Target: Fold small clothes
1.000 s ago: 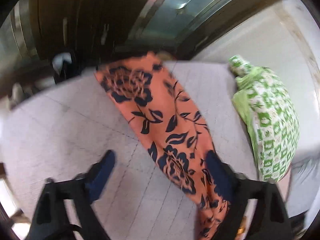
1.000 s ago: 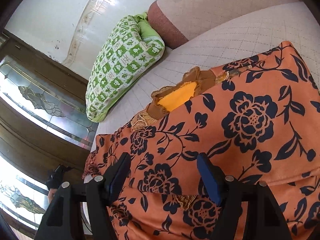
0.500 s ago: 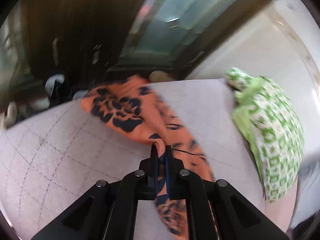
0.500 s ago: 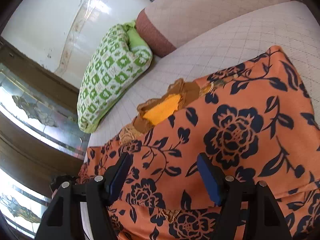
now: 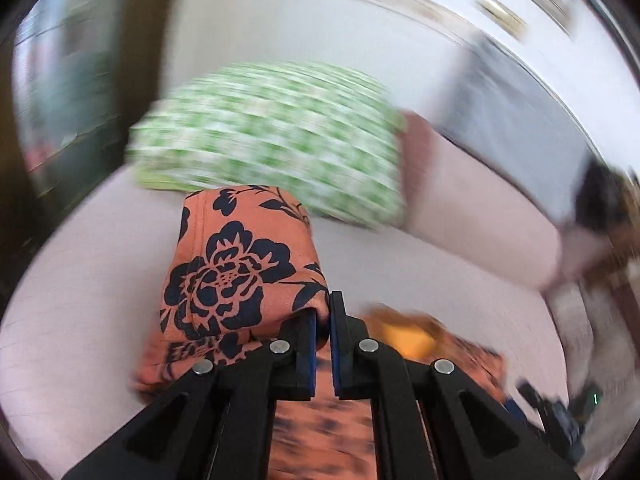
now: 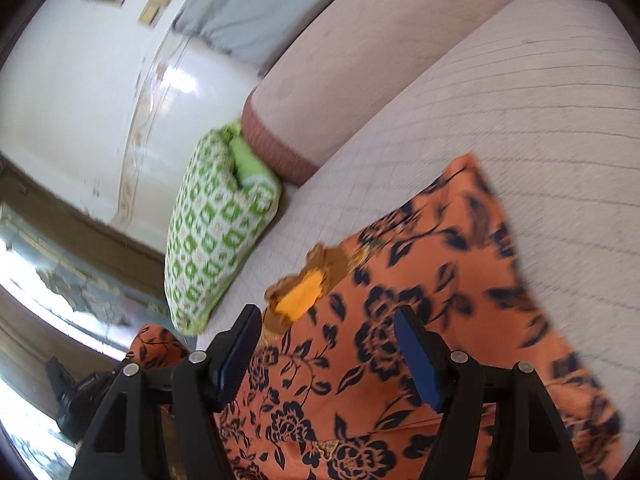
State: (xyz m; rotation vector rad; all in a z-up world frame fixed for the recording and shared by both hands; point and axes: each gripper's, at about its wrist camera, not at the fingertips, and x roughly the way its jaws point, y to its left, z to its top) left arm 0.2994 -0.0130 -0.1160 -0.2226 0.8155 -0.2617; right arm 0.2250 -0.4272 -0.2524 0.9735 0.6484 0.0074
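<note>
The orange flowered garment [image 5: 224, 276] lies on the pale quilted seat [image 6: 520, 92], in front of the green checked pillow [image 6: 218, 236]. One end of it is now off the seat: a second ago the left gripper [image 5: 323, 320] stood wide over a long strip of the cloth, its jaws then closed on it, and now they are pinched tight on a bunch of that cloth, which hangs in a hump lifted over toward the pillow. In the right wrist view the same raised end [image 6: 158, 346] shows just below the pillow's lower corner. That reads as the first fold under way: the far end is being carried over the main body, and it has not yet been laid down.

The right gripper [image 6: 326, 354] hovers with its jaws wide, as they were a second ago, above the flat middle of the garment, gripping nothing; its pads look clear of the cloth, though contact is hard to judge. The yellow lining at the neck [image 6: 302, 294] lies between the right gripper and the pillow.

Beyond the pillow runs the padded backrest [image 6: 340, 68] with a grey cloth [image 6: 256, 4] over its top. The pillow sits close to the lifted end, so the carried cloth could brush it; otherwise the seat around the garment looks free. The left view is badly blurred.
</note>
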